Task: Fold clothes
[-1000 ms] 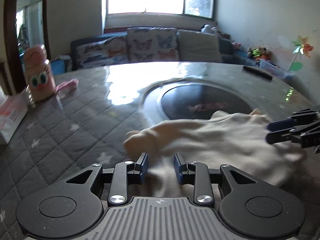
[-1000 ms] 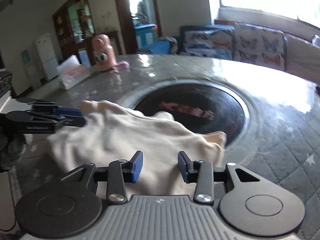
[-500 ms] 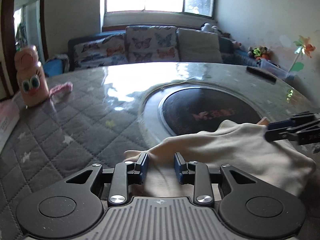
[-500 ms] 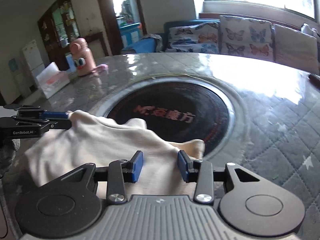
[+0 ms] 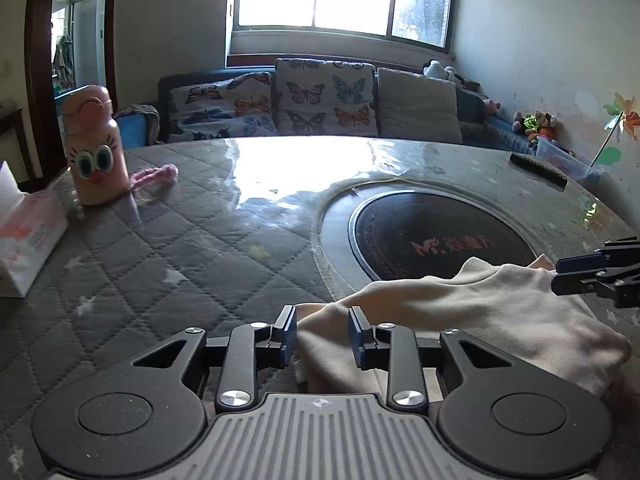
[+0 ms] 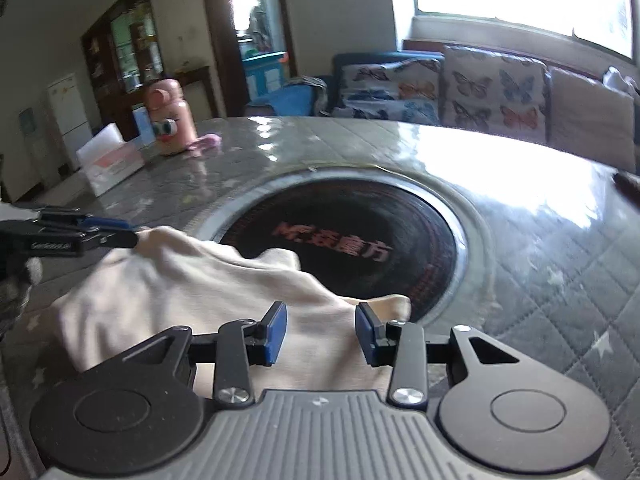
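A cream garment (image 5: 472, 312) lies bunched at the near edge of the round table, partly over the dark cooktop. It also shows in the right wrist view (image 6: 192, 288). My left gripper (image 5: 322, 330) is open with cloth lying between its jaws at the garment's left end. My right gripper (image 6: 321, 326) is open with cloth between its jaws at the garment's right end. Each gripper shows side-on in the other view, the right gripper (image 5: 560, 276) and the left gripper (image 6: 132, 234), both touching the cloth.
A pink bottle (image 5: 94, 148) with a cartoon face, a pink strap (image 5: 154, 176) and a tissue box (image 5: 24, 236) stand at the far left of the quilted table (image 5: 180, 248). The dark round cooktop (image 5: 436, 236) sits in the middle. A black bar (image 5: 538, 170) lies far right. A sofa stands behind.
Both grippers have lowered the garment onto the table, and it has settled. Both jaw pairs stand slightly wider apart than a second ago.
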